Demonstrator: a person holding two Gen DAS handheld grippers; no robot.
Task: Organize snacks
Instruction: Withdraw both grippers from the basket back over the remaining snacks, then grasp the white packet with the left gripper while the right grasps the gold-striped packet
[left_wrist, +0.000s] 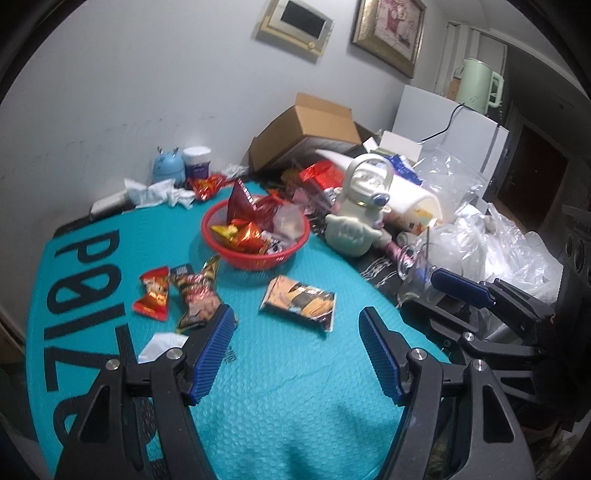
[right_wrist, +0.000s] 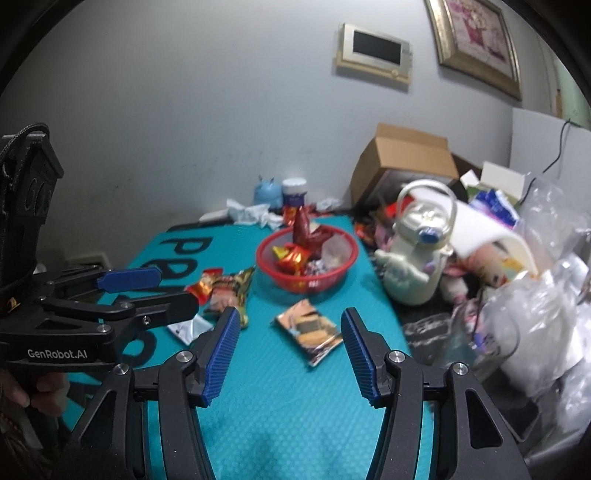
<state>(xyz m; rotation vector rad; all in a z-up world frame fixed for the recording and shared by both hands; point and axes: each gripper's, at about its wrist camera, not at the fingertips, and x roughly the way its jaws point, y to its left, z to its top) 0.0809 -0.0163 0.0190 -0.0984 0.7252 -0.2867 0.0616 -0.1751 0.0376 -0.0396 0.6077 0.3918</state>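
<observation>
Red basket (left_wrist: 255, 254) of foil snack packs (left_wrist: 247, 214) far on tabletop (left_wrist: 295, 387); both claws (left_wrist: 297, 326) (right_wrist: 290, 328) apart, empty.

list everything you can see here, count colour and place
mat: 1, teal, under the snacks
basket: 1, red, far middle of mat, holds snacks
cracker pack: 1, orange and black, mat, near side of basket
red packet: 1, red, left on mat
long packet: 1, dark and gold, beside red packet
white packet: 1, white, mat near left gripper
bottle: 1, cream, right of basket
box: 1, brown, by wall
kettle: 1, green, far right
left gripper: black, blue pads, open
right gripper: same, open
</observation>
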